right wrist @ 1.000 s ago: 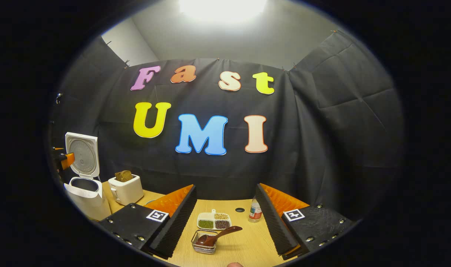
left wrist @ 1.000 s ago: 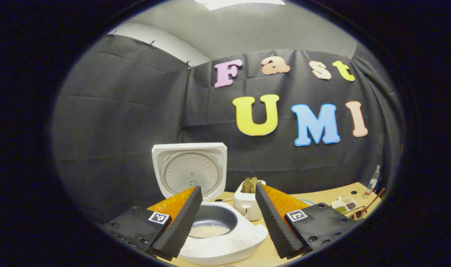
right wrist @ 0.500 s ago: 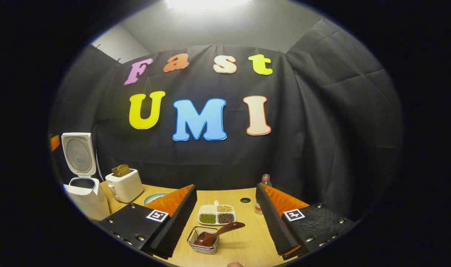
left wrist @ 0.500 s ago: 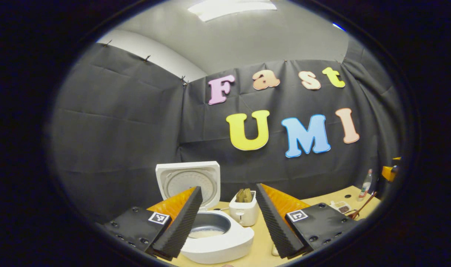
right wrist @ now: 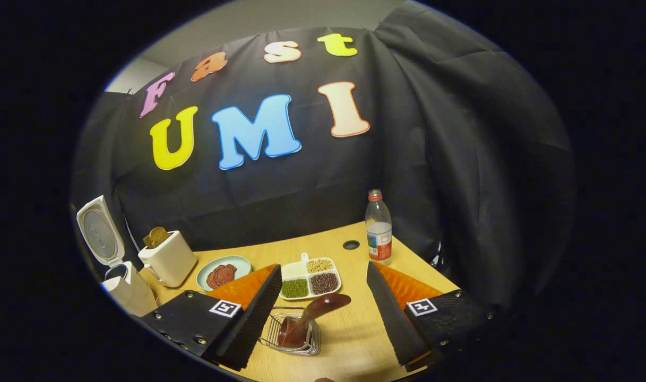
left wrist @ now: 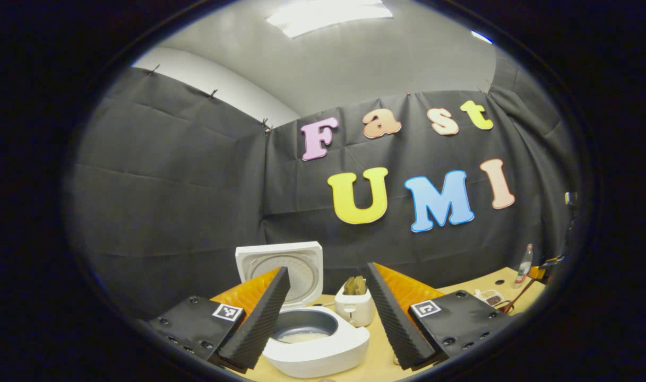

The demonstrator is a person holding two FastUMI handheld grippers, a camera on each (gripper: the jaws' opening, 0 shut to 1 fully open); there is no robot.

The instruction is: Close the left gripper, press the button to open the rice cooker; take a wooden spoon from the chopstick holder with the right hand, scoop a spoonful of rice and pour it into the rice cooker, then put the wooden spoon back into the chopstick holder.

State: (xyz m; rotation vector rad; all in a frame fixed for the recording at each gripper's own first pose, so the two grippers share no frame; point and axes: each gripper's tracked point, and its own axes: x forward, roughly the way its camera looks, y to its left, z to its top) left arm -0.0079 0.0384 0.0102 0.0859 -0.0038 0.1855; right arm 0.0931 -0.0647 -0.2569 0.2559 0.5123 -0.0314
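Left gripper (left wrist: 327, 318) fingers spread wide, holding nothing, hovering above the white rice cooker (left wrist: 315, 345) on the light wooden tabletop (left wrist: 378, 363). Cooker lid (left wrist: 280, 268) stands up, open; grey inner pot has a thin layer of white rice (left wrist: 307, 336) at the bottom. White toaster with bread slices (left wrist: 354, 305) just behind the cooker.

Right gripper (right wrist: 328, 318) fingers also spread wide, gripping nothing, above the wire-mesh chopstick holder (right wrist: 293, 337). Dark brown wooden spoon (right wrist: 309, 318) sits in the holder, bowl end down, handle tilted up toward the right, between the two fingers but not touched by either. White divided dish with green, tan and dark beans (right wrist: 311, 278) just beyond the holder. Pale green plate with reddish food (right wrist: 223, 273) to its left, near the toaster. Clear plastic bottle with red cap (right wrist: 378, 228) upright at the tabletop's far edge. In the right gripper view the cooker is far left, lid up.
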